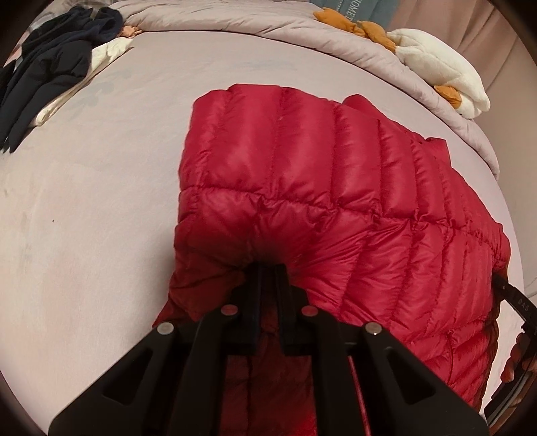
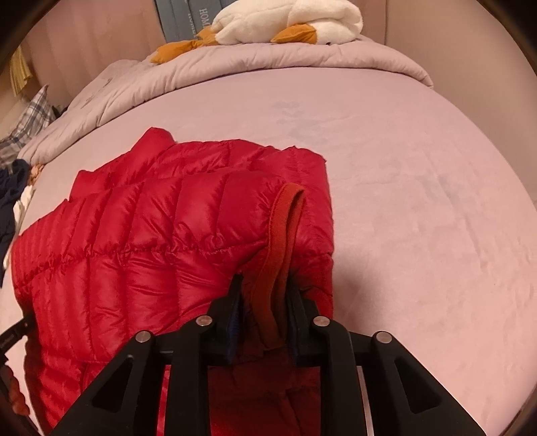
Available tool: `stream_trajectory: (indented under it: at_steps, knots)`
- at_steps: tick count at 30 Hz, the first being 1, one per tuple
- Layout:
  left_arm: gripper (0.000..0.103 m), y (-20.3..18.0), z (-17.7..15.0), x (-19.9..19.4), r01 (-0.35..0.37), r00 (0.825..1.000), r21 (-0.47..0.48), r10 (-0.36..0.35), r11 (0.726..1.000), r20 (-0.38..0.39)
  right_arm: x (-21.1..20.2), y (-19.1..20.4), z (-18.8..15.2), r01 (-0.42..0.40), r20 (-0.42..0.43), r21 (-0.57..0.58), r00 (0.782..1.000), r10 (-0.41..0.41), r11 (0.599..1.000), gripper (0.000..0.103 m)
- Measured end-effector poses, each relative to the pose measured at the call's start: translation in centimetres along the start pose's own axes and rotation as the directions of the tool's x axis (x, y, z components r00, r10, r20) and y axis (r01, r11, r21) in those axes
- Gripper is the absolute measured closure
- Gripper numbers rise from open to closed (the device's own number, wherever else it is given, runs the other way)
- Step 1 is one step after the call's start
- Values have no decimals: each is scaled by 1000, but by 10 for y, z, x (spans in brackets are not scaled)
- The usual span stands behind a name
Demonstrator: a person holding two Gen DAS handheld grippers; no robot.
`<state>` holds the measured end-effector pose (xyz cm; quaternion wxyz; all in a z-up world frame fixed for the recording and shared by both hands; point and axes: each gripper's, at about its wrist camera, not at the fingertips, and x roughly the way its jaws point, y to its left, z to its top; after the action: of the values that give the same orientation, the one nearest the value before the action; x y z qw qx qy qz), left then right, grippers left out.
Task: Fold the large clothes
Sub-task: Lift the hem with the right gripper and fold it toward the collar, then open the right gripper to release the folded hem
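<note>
Left wrist view: left gripper [image 1: 266, 268] clamped on red down jacket [image 1: 302, 187], which lies mid-bed on the pink sheet [image 1: 84, 218], nearer than the rolled duvet [image 1: 218, 20]. Right gripper [image 2: 265, 285] pinches its ribbed cuff [image 2: 285, 221]. Advice: carry both held edges level toward the duvet (slippery shell). Fingertips buried; underside layers unseen.

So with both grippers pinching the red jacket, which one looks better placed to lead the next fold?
Probably the right gripper. It clamps the red down jacket by the ribbed cuff, at an outer edge beside bare sheet. The left gripper pinches bunched quilting mid-panel, a weaker lead point.
</note>
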<state>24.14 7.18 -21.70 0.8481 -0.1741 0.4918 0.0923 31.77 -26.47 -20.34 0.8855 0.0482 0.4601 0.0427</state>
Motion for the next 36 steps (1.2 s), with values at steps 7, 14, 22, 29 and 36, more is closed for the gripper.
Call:
stream_trajectory:
  at_steps: [7, 14, 22, 29, 36]
  knots:
    - [93, 8, -7, -6, -5, 1000, -5, 5, 1000, -1, -14, -8, -9, 91, 24, -5, 996, -91, 996, 52]
    - [75, 14, -17, -23, 22, 1000, -16, -22, 1000, -1, -28, -31, -8, 52, 23, 42, 998, -53, 998, 51]
    - [29, 19, -46, -72, 43, 999, -23, -42, 999, 33, -71, -43, -9, 126, 121, 50, 984, -131, 991, 50]
    - [2, 28, -80, -131, 73, 992, 33, -76, 997, 102, -123, -35, -28, 68, 220, 12, 973, -69, 998, 24]
    - [0, 44, -118, -157, 168, 980, 13, -168, 986, 106, -162, -19, -67, -46, 285, -68, 956, 63, 997, 5]
